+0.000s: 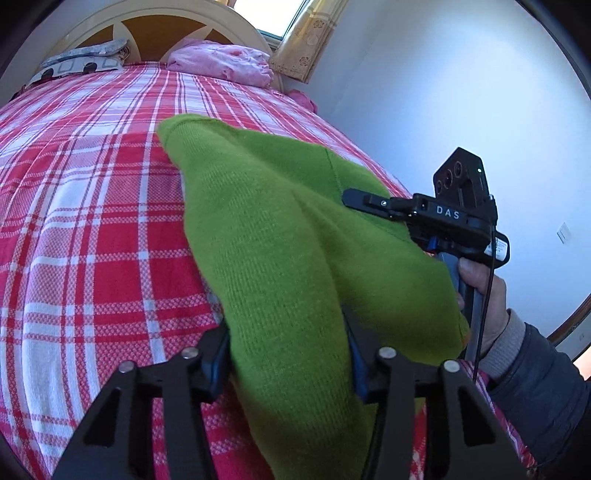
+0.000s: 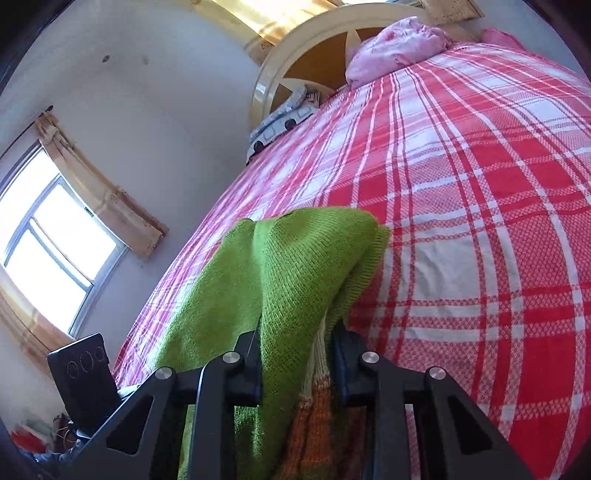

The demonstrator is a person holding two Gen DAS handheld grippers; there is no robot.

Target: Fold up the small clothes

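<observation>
One green knitted garment (image 1: 280, 236) lies on the red-and-white checked bedspread (image 1: 92, 229), well short of the headboard (image 1: 155, 26), against which one pink pillow (image 1: 221, 62) and one grey patterned pillow (image 1: 81, 62) rest. Two grippers hold it. The knit is plain green on its outer face, with cream and orange stripes showing underneath in the right wrist view. The left gripper (image 1: 288, 354) pinches a thick fold of it between its blue-padded fingers; the right gripper (image 2: 299, 365) likewise clamps a bunched edge. A sleeved hand (image 1: 484, 306) carries the right gripper.
</observation>
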